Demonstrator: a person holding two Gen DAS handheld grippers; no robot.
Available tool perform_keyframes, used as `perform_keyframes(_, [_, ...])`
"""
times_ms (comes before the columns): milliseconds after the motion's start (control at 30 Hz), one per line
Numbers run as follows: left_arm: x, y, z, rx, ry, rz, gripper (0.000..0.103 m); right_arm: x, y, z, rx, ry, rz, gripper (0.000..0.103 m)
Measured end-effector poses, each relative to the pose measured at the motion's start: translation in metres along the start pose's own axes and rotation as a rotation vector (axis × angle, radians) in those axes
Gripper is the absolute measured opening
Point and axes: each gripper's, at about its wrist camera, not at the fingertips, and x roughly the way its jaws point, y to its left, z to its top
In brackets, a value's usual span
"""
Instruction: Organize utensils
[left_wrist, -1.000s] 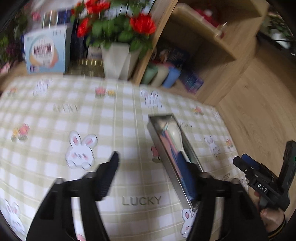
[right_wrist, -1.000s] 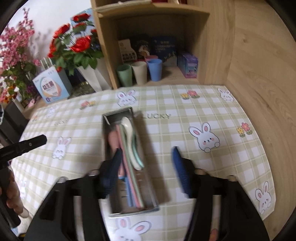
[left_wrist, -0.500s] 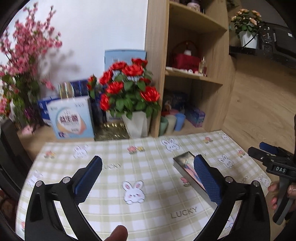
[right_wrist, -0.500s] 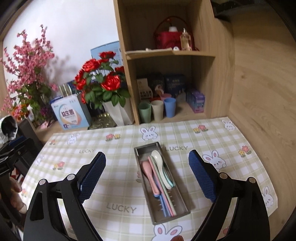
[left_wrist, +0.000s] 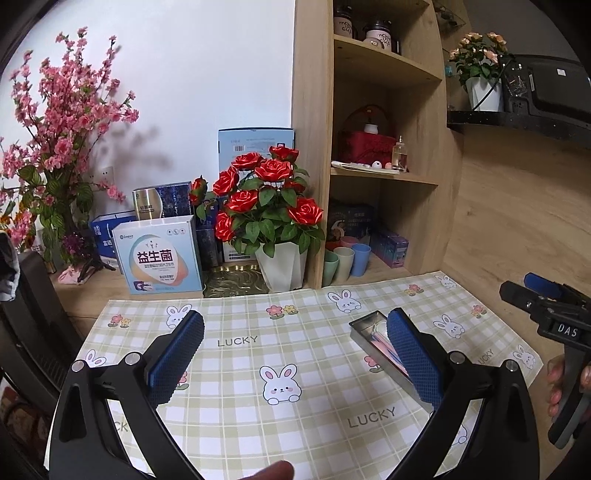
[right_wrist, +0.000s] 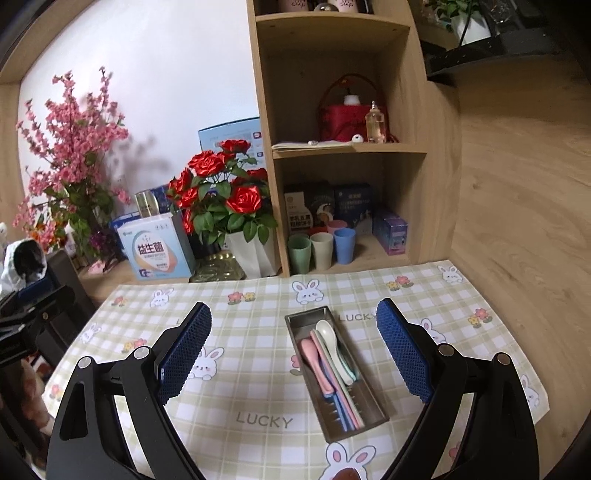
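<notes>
Only the right wrist view shows the tray's (right_wrist: 373, 408) contents: spoons (right_wrist: 330, 341) and other utensils, lying lengthwise. The tray sits on the mat (right_wrist: 255, 373), at one o'clock. Left gripper (left_wrist: 295, 363) and right gripper (right_wrist: 293, 352) both gape wide, empty.

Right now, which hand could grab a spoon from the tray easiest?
Probably the right gripper: open, with the tray and white spoon between its fingers. The left gripper sees the tray off to one side.

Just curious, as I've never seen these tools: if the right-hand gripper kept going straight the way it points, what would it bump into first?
Probably the metal tray of spoons on the checked mat; the open right gripper tilts down towards it, though depth is uncertain.
</notes>
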Motion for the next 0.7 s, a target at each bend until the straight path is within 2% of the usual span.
perform_keyframes(433, [-0.035, 0.004, -0.004, -0.021, -0.021, 0.017, 0.097, -0.033, 0.01, -0.003, -0.007, -0.039, 0.011, 0.088])
perform_keyframes(700, [-0.048, 0.008, -0.005, -0.028, -0.022, 0.03, 0.097, -0.038, 0.016, -0.004, -0.014, -0.037, 0.025, 0.088])
